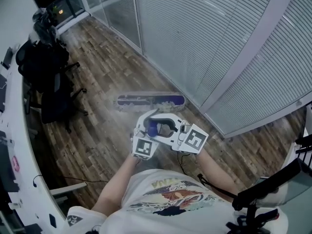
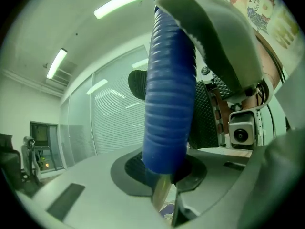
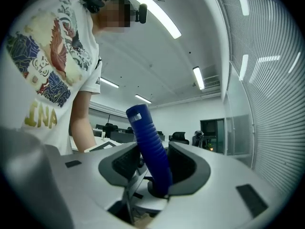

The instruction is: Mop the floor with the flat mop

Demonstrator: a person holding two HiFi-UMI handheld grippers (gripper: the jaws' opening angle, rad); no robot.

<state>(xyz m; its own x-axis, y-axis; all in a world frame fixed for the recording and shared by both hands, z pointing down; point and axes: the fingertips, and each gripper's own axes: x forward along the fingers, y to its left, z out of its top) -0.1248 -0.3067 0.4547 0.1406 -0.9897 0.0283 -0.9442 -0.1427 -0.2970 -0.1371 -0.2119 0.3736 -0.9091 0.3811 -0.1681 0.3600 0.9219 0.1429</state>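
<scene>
The flat mop (image 1: 151, 101) sits in front of you with its head (image 1: 168, 100) down at the wooden floor (image 1: 102, 82). The blur keeps you from telling whether the head touches the boards or hangs just above them. The head's long axis runs crosswise in the head view, one end toward the office chairs (image 1: 48, 82) on your left and the other toward the glass wall with blinds (image 1: 204, 38) on your right. The handle's long axis comes steeply up from the head toward your chest and ends in the blue grip (image 1: 151, 127), which you hold between both tools just ahead of your shirt. Your left gripper (image 1: 148, 123) takes the lower end of that ribbed grip. In the left gripper view the grip (image 2: 169, 94) stands nearly upright, the jaws (image 2: 162, 173) are pressed onto its bottom end, and a sliver of bare metal shaft (image 2: 161, 194) shows below them. Your right gripper (image 1: 168, 126) holds higher up — from the left gripper view you see one of its jaws arching against the grip's side. In the right gripper view the grip (image 3: 150, 147) leans with its top tilted to the left and its capped end stands clear above the jaws (image 3: 152, 163), whose dark pads close against it on both sides. The two grippers sit just beside each other on the handle, marker cubes facing up at you.
</scene>
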